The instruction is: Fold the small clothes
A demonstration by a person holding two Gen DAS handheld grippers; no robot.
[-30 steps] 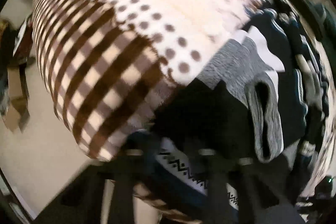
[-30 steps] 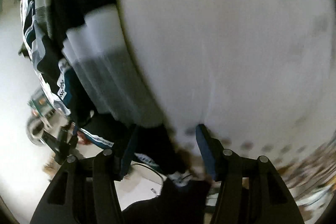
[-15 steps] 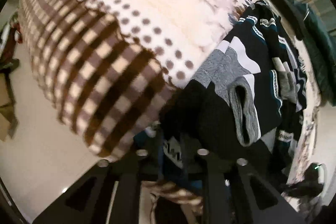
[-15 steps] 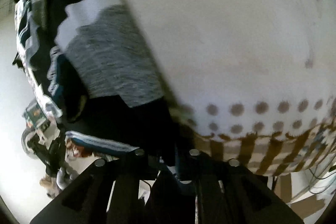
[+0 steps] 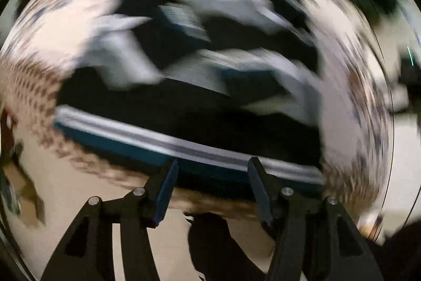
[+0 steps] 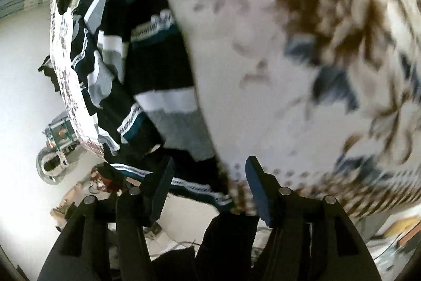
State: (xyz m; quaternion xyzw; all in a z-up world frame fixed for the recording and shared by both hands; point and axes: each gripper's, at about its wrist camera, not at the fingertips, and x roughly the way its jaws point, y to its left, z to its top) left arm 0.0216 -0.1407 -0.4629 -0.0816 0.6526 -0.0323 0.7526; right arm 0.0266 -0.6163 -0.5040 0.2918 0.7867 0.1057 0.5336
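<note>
Frankly, motion blur smears the socks (image 5: 200, 86) beyond the left tool (image 5: 212, 177).

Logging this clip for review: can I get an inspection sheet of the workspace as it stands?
Surface: patterned cloth, cream with brown and blue motifs, dotted and checked near its edge.
Job's things: dark socks with white, grey and teal bands, piled at the cloth's side.
Clutter: nothing seen.
Grippers: left gripper and right gripper, jaws apart, holding nothing.
Cables: thin wires below the right gripper, unclear.
Surroundings: pale floor; left view motion-blurred.
</note>
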